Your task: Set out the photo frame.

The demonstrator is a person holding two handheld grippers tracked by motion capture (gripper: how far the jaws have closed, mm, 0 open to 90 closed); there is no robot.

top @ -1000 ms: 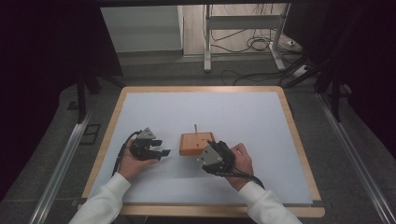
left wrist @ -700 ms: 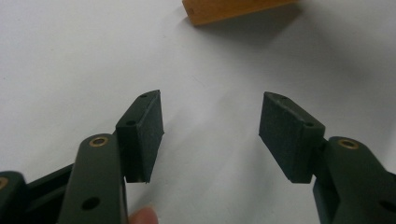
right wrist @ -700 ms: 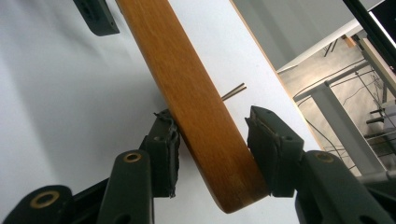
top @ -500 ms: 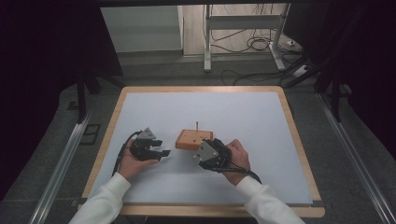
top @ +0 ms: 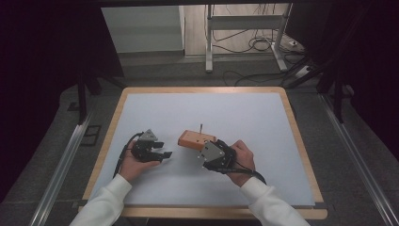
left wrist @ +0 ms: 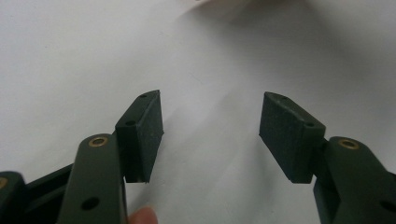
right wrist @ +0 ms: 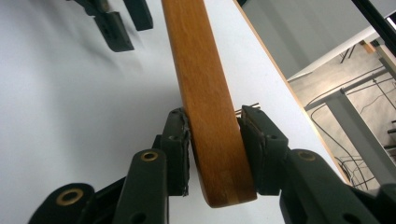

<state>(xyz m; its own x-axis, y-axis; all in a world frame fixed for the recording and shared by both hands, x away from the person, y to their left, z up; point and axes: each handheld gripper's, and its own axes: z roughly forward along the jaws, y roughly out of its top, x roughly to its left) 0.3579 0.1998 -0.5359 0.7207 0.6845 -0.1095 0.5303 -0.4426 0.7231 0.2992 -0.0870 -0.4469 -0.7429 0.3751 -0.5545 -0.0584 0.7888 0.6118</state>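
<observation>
The wooden block [right wrist: 210, 116] lies near the middle of the white table [top: 244, 113], a thin metal pin [top: 201, 128] standing up from it. The right gripper [right wrist: 212, 135] has just been closing; its pads now press both sides of the block. The left gripper [left wrist: 210, 135], just beside, rests with jaws apart, nothing between them

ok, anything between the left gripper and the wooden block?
Nothing visible. In the high view, bare white table lies between the open left gripper and the wooden block. The right gripper has just closed its fingers on the block's near end.
</observation>
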